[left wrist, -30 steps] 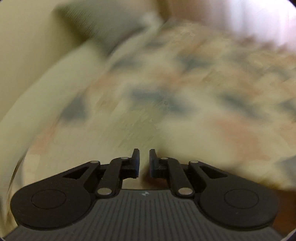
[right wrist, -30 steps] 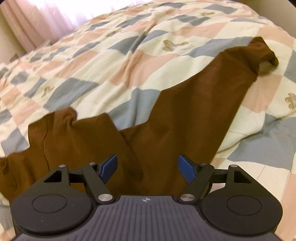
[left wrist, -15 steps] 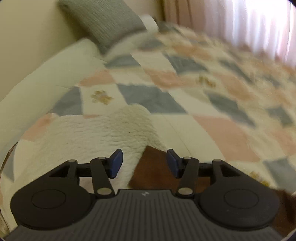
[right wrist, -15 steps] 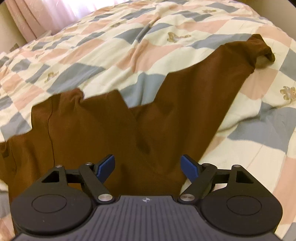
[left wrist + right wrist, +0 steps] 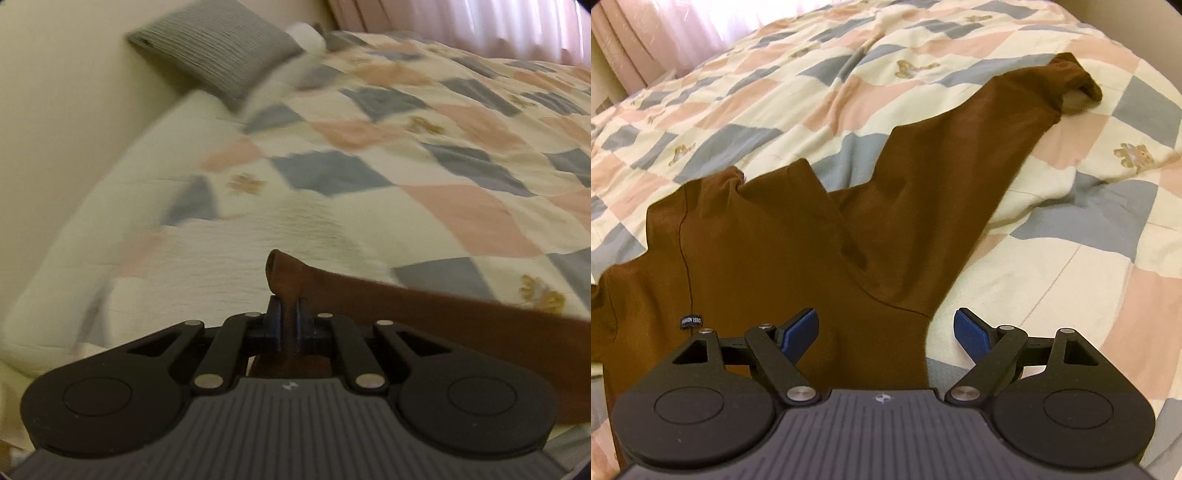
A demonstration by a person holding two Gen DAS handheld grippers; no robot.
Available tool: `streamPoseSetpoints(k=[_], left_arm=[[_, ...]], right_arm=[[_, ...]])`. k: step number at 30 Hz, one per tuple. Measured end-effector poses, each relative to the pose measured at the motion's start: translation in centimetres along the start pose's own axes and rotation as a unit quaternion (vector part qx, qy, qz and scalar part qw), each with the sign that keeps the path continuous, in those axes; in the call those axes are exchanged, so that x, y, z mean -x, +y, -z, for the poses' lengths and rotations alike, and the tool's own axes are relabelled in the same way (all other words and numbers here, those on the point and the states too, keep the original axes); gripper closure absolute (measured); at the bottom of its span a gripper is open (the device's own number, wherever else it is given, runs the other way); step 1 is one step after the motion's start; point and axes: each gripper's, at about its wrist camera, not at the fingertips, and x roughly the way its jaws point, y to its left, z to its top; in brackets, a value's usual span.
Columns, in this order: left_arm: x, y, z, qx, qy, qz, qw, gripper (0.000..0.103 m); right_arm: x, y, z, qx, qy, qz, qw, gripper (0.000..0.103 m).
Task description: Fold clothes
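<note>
The left hand-held gripper (image 5: 291, 310) is clamped on a fold of the brown long-sleeved cotton top (image 5: 768, 258), lifting its edge. The top sprawls across the bed's checked pastel quilt (image 5: 1071, 258). The right hand-held gripper (image 5: 885, 330) hovers over it, fingers spread wide.

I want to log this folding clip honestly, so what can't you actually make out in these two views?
- Left wrist view: which part of the brown garment the left gripper pinches; its body hides the cloth below.
- Left wrist view: the quilt and grey pillow are motion-blurred.
- Right wrist view: the small label is too small to read.
- Right wrist view: the garment's lower part, hidden behind the open right gripper.
</note>
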Motion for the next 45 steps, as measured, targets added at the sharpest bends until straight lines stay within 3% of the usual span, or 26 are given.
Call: streamPoseSetpoints(k=[9,10,11,13,17,20,24,25,26,28,29,32,33,34,39,43,45], left_arm=[[0.1,-0.3,3.2,-0.076,0.007,-0.113,0.9907,0.088],[0.2,-0.4,3.5,-0.081,0.008,-0.124,0.989,0.081],[1.0,-1.0,3.5,-0.068,0.012,-0.123,0.99,0.071],[2.5,-2.3,3.6,-0.043,0.019,-0.121,0.9915,0.064],[5.5,-4.8,3.9,0.007,0.034,-0.117,0.9925,0.063],[7.8,-6.7,4.0,0.044,0.045,-0.114,0.9915,0.062],[10.9,-9.2,4.2,0.094,0.059,-0.11,0.9878,0.057],[11.6,-9.9,4.3,0.106,0.063,-0.109,0.9864,0.057],[12.4,-10.5,4.4,0.119,0.067,-0.107,0.9849,0.057],[13.9,-11.9,4.6,0.141,0.074,-0.104,0.9818,0.057],[14.5,-13.2,5.3,0.138,0.081,-0.094,0.9826,0.057],[16.6,-16.9,7.2,0.124,0.094,-0.065,0.9857,0.057],[17.4,-17.9,7.7,0.12,0.095,-0.053,0.9867,0.057],[18.2,-18.9,8.3,0.116,0.097,-0.042,0.9876,0.057],[22.1,-20.7,9.6,0.11,0.076,0.008,0.991,0.058],[24.5,-20.6,10.6,0.119,0.066,0.029,0.9903,0.058],[25.4,-20.8,11.3,0.122,0.068,0.043,0.9893,0.058]], right_arm=[[0.9,-2.2,0.4,0.009,0.008,-0.021,1.0,0.019],[1.1,-2.9,0.3,0.01,0.011,-0.022,1.0,0.019],[1.4,-4.0,-0.1,0.009,0.009,-0.022,1.0,0.019],[2.0,-6.5,-0.9,0.006,0.005,-0.019,1.0,0.018],[2.3,-13.8,-4.6,-0.019,-0.019,-0.006,1.0,0.02],[1.8,-19.7,-9.2,-0.011,-0.057,0.001,0.998,0.031],[-0.5,-27.4,-15.9,-0.099,-0.097,-0.025,0.99,0.035],[-1.4,-29.7,-17.2,-0.156,-0.102,-0.053,0.981,0.032],[-2.7,-32.0,-18.0,-0.23,-0.109,-0.085,0.963,0.03],[-5.6,-35.9,-18.9,-0.37,-0.116,-0.146,0.91,0.025],[-7.1,-37.1,-18.9,-0.415,-0.115,-0.172,0.886,0.022],[-11.2,-38.1,-18.6,-0.491,-0.103,-0.232,0.833,0.023],[-9.9,-38.2,-18.2,-0.482,-0.118,-0.229,0.837,0.047],[-8.1,-38.2,-17.8,-0.467,-0.136,-0.221,0.845,0.097],[0.8,-38.5,-15.8,-0.385,-0.224,-0.182,0.877,0.099],[7.9,-38.7,-14.1,-0.314,-0.292,-0.148,0.891,0.099],[11.7,-39.5,-11.5,-0.305,-0.297,-0.104,0.899,0.099]])
